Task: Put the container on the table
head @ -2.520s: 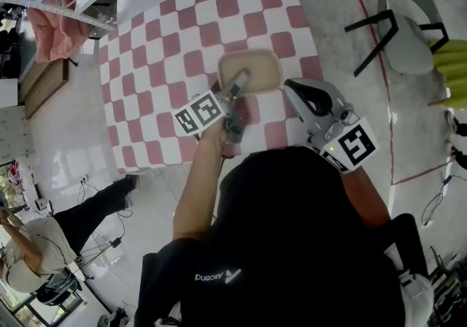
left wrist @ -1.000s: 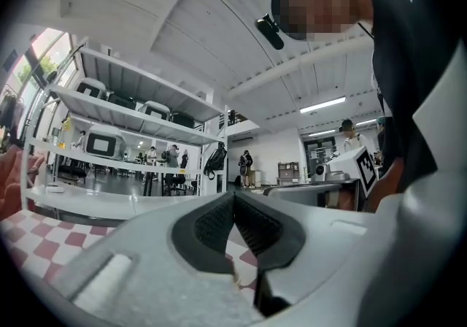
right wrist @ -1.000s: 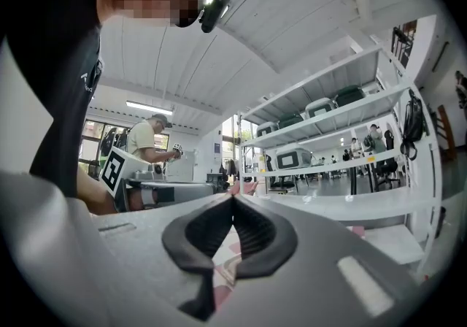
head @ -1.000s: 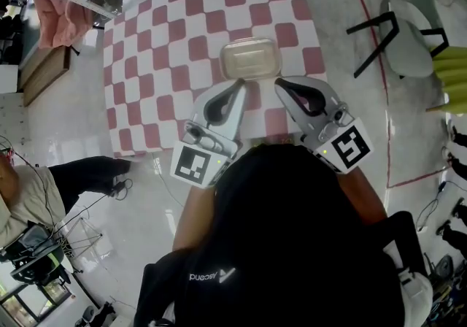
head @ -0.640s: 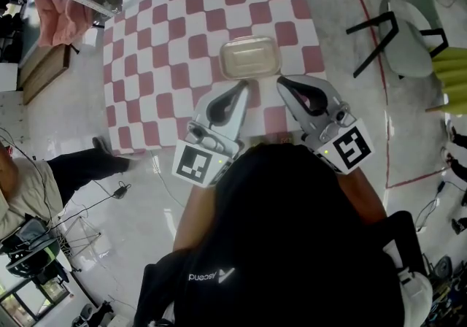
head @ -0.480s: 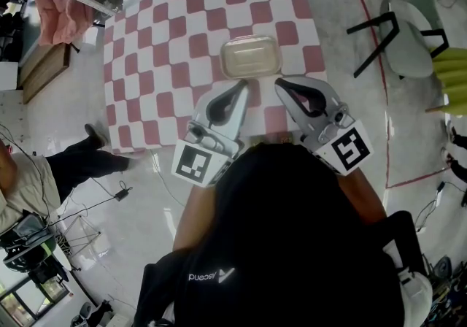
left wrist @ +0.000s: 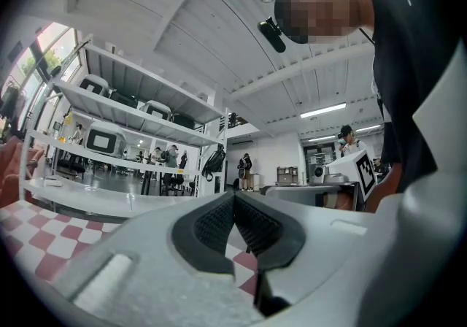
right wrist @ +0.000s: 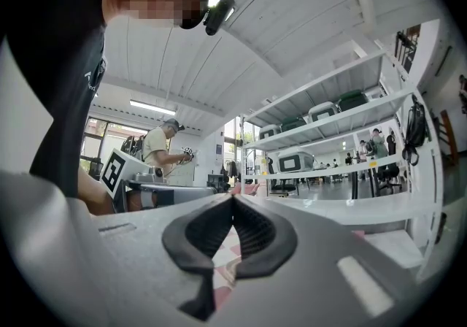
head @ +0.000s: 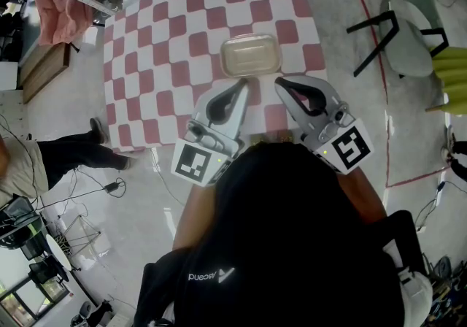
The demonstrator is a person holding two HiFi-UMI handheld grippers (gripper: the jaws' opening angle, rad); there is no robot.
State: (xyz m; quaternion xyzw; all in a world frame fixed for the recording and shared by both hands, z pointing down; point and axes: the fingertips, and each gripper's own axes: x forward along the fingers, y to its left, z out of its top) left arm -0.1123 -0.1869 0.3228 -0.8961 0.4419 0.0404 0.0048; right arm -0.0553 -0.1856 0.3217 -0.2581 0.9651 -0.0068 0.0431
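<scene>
Left gripper, right gripper: jaws pressed together, empty. Container just ahead of tips; a forward bump could shove it.

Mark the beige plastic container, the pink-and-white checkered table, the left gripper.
beige plastic container (head: pixel 250 55): head view, top centre.
pink-and-white checkered table (head: pixel 164 41): head view, bare cloth.
left gripper (head: pixel 244 83): head view, shut jaw tips.

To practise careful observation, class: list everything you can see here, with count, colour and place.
container: one, beige, on the table, ahead of both grippers
table: one, red-and-white checked, centre
chair: one, pale seat, black legs, upper right
cloth: one, pink, upper left
bystander's legs: two, dark trousers, left floor
shelves: one rack, white, background
left gripper: one, grey, shut, empty, near the container
right gripper: one, grey, shut, empty, beside the left
</scene>
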